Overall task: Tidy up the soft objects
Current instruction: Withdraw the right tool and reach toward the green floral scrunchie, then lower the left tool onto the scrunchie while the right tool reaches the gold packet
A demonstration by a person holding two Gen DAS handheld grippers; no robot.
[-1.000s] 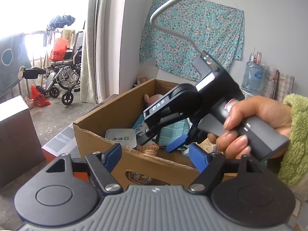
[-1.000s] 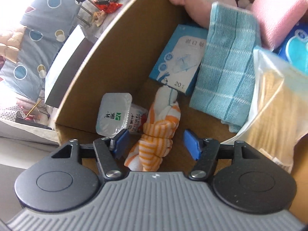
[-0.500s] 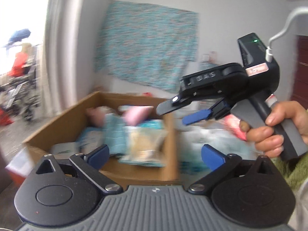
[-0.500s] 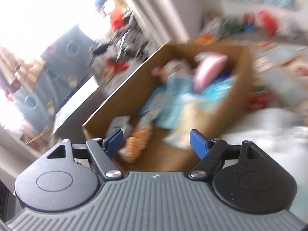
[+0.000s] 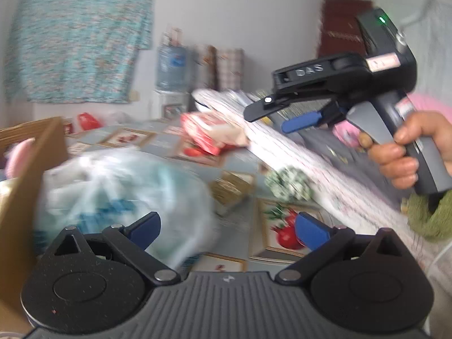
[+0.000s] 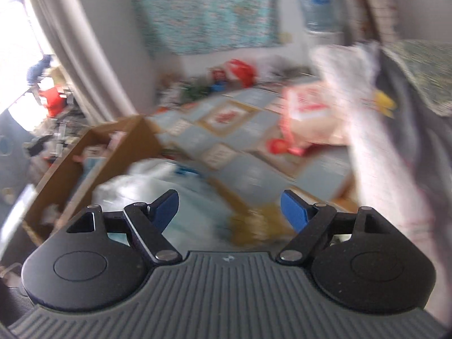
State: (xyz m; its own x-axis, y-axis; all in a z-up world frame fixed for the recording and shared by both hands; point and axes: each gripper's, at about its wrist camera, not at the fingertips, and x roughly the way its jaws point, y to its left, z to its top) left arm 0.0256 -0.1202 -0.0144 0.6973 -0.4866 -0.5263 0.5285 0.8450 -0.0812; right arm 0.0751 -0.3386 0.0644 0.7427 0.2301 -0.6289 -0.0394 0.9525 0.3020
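Note:
Both views are blurred by motion. My left gripper (image 5: 226,223) is open wide and holds nothing; it hangs over a clear plastic bag (image 5: 121,192) with pale blue contents, beside the cardboard box (image 5: 25,197). A pink plush (image 5: 19,158) shows inside the box. A hand (image 5: 401,152) holds my right gripper (image 5: 293,120) at the upper right. In the right wrist view the right gripper (image 6: 228,203) has its jaws opening with nothing between them, above the bag (image 6: 158,186) and right of the box (image 6: 93,163). A green-and-white soft bundle (image 5: 291,183) lies on the patterned mat (image 5: 282,234).
A red-and-white package (image 5: 209,135) (image 6: 308,110) lies farther back on the mat. A pale patterned blanket (image 5: 310,163) (image 6: 381,169) runs along the right. A yellowish packet (image 5: 231,189) sits near the bag. A water bottle (image 5: 172,67) and floral cloth (image 5: 76,39) stand at the wall.
Both cameras swung right, from the box to the mat. The right gripper rose out of the box, leaving the orange striped cloth behind. Both jaws stand wider.

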